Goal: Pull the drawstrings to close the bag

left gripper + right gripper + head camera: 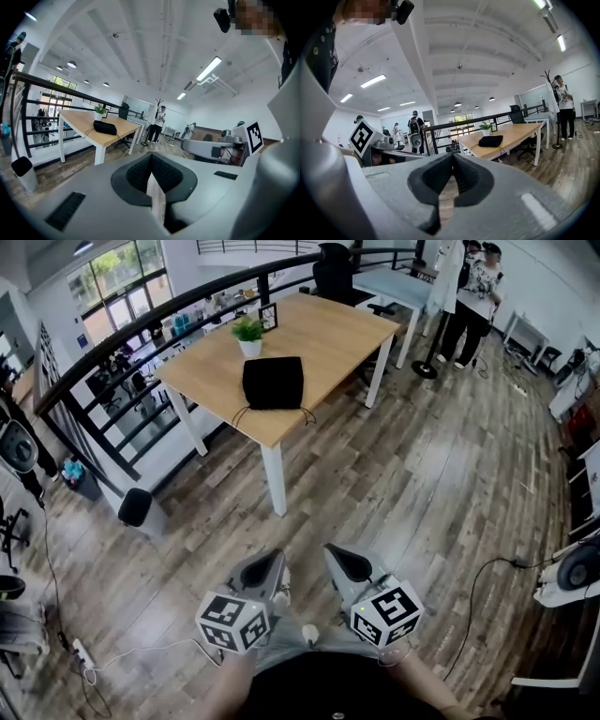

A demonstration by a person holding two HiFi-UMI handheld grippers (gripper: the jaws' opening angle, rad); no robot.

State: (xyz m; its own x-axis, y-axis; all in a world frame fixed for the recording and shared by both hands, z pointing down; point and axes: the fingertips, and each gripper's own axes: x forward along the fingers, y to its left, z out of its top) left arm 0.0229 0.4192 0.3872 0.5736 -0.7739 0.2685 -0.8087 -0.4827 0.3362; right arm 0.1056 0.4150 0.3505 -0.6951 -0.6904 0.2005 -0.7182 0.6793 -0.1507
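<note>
1. Railing (141,343): black metal, far ahead and to the left of both grippers, running alongside the table.
2. Bin (136,507): pale body, black top. It stands on the wood floor ahead and to the left of the left gripper.
3. Left gripper (274,563): held low and close to the person's body, pointing towards the table. The jaws are pressed together with nothing between the pads. Its marker cube (232,622) sits at the rear.
4. Table (328,334): light wooden top on white legs, well ahead of both grippers.
5. Bag (273,382): black and soft, lying flat on the table near its front edge, well apart from both grippers. It shows to the left of the left gripper's pointing line and to the right of the right gripper's.
6. Drawstrings (238,414): thin dark cords looping out from the bag's near corners onto the tabletop, with neither gripper touching them.
7. Potted plant (248,334): small, in a white pot, just beyond the bag on the side away from the grippers.
8. Right gripper (343,559): beside the left gripper and angled in towards it. The jaws are fully closed and hold nothing. A second marker cube (386,612) is at the rear.
9. Office chair (333,273): black, beyond the table's far end.
10. Cable (478,587): dark, lying on the floor to the right of the right gripper.
11. Person (478,301): standing far ahead and to the right, with a second figure just beside.
</note>
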